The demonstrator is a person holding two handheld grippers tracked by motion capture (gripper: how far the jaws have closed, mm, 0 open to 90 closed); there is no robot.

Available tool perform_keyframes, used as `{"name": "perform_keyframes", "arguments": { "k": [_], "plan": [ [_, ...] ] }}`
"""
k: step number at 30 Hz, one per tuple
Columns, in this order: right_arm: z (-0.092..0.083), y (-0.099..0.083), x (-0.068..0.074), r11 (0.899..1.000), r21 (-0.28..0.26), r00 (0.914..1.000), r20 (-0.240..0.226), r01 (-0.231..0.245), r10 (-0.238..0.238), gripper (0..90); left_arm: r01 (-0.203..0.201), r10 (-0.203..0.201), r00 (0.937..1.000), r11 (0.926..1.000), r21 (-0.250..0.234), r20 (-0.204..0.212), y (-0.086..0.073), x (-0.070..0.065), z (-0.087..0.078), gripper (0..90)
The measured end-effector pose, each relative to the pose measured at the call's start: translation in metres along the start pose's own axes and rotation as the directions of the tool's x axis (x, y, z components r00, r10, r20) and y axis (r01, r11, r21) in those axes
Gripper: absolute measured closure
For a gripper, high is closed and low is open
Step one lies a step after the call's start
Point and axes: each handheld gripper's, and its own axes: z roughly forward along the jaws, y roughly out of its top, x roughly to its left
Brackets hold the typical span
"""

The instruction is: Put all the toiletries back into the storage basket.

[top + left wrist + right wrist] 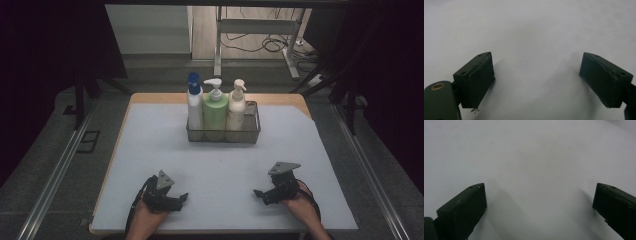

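Note:
A wire basket (250,131) stands at the far middle of the table and holds three upright bottles: a white one with a blue cap (194,102), a green pump bottle (215,107) and a cream pump bottle (236,105). My left gripper (183,198) lies near the front edge at the left, open, pointing right. My right gripper (257,192) lies at the front right, open, pointing left. In the left gripper view the left gripper (536,75) has wide-apart jaws over bare white mat; in the right gripper view the right gripper (539,205) looks the same, with nothing between the jaws.
The white mat (150,150) covers a wooden table (150,98). Metal rails (55,175) run along both sides on the floor. Behind the table stand a white frame (260,25) and cables (272,45).

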Motion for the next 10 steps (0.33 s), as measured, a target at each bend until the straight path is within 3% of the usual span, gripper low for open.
{"name": "perform_keyframes", "arguments": {
  "k": [10],
  "plan": [
    [0.0007, -0.0046, 0.0004, 1.000, -0.029, 1.0000, 0.004, -0.003, 0.003, 0.0, 0.000, 0.000, 1.0000, 1.0000, 0.000, 0.001, -0.0001, 0.0001, 0.0000, 12.2]
  ]
}}
